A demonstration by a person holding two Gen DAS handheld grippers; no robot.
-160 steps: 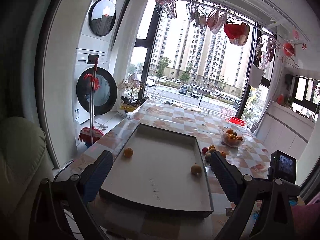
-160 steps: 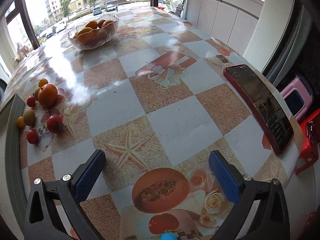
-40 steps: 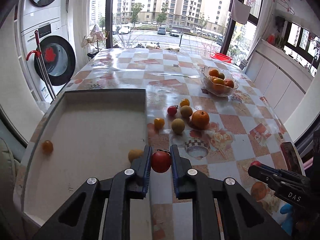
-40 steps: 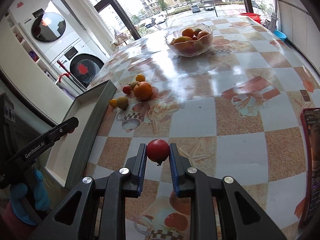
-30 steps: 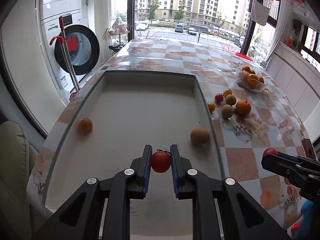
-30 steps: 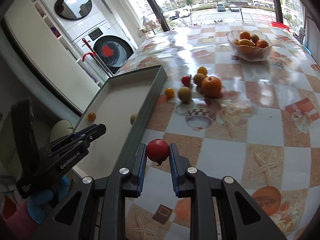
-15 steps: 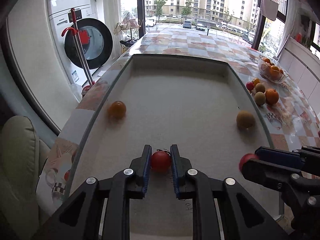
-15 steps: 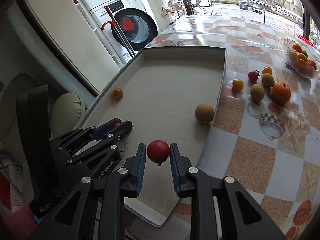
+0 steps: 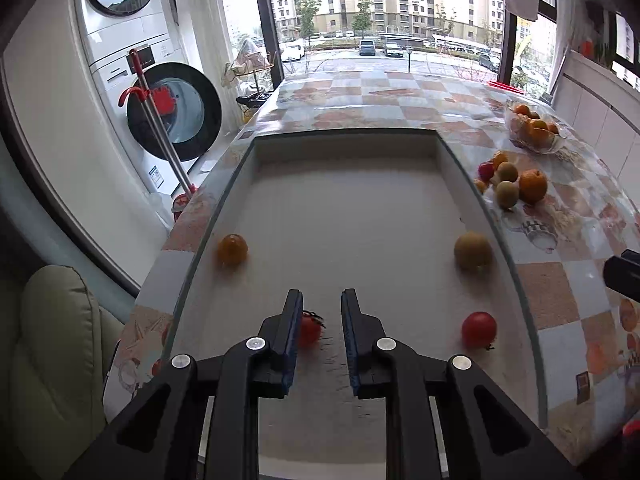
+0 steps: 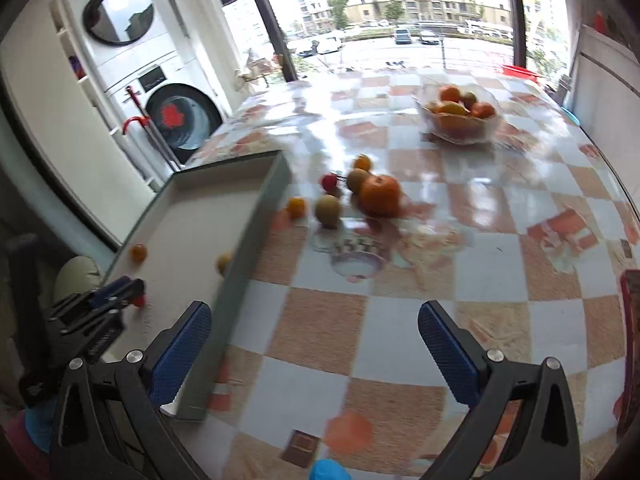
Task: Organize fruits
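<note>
My left gripper [image 9: 320, 336] is open a little over the grey tray [image 9: 352, 216]. A red tomato [image 9: 309, 330] lies on the tray floor against the left finger. A second red tomato [image 9: 479, 329] lies to the right, with a small orange fruit [image 9: 232, 249] and a tan pear [image 9: 473, 251] further in. My right gripper [image 10: 314, 344] is wide open and empty above the checkered table, right of the tray [image 10: 248, 248]. Loose fruit lies ahead: a big orange [image 10: 379, 195], a green fruit [image 10: 328, 210], a small yellow one [image 10: 296, 207] and a red one [image 10: 329, 181].
A glass bowl of oranges [image 10: 460, 118] stands far back on the table; it also shows in the left wrist view [image 9: 534, 126]. A phone [image 10: 632, 312] lies at the right edge. A washing machine [image 9: 172, 116] and a mop [image 9: 160, 136] stand left of the table.
Both grippers have opened and let go of their red tomatoes, which now lie in the tray. The right gripper has swung away to the right over the table.
</note>
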